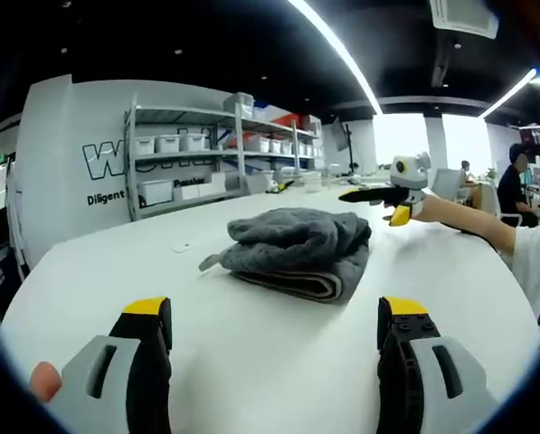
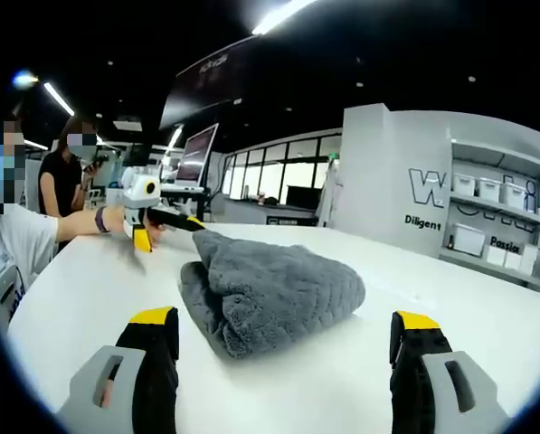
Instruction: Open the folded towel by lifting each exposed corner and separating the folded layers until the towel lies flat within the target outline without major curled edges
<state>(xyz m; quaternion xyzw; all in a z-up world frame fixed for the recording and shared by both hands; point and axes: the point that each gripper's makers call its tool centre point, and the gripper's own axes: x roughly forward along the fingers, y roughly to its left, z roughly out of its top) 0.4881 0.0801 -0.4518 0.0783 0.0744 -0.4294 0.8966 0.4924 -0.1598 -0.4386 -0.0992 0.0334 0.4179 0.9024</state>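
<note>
A grey plush towel (image 1: 297, 249) lies folded in a thick bundle on the white table (image 1: 251, 362), its layered edges facing the left gripper view. My left gripper (image 1: 276, 312) stands open a short way in front of it, nothing between the yellow-tipped jaws. From the opposite side, my right gripper (image 2: 288, 318) is also open, with the towel (image 2: 270, 289) just ahead of it. Each gripper appears in the other's view beyond the towel: the right gripper (image 1: 378, 201) at the end of an outstretched arm, the left gripper (image 2: 165, 228) likewise. Neither touches the towel.
Metal shelves with white bins (image 1: 188, 163) stand against a lettered wall behind the table. A small white scrap (image 1: 181, 246) lies on the tabletop. People (image 1: 521, 185) are beyond the table's far side, one standing (image 2: 66, 176) near a monitor (image 2: 195, 155).
</note>
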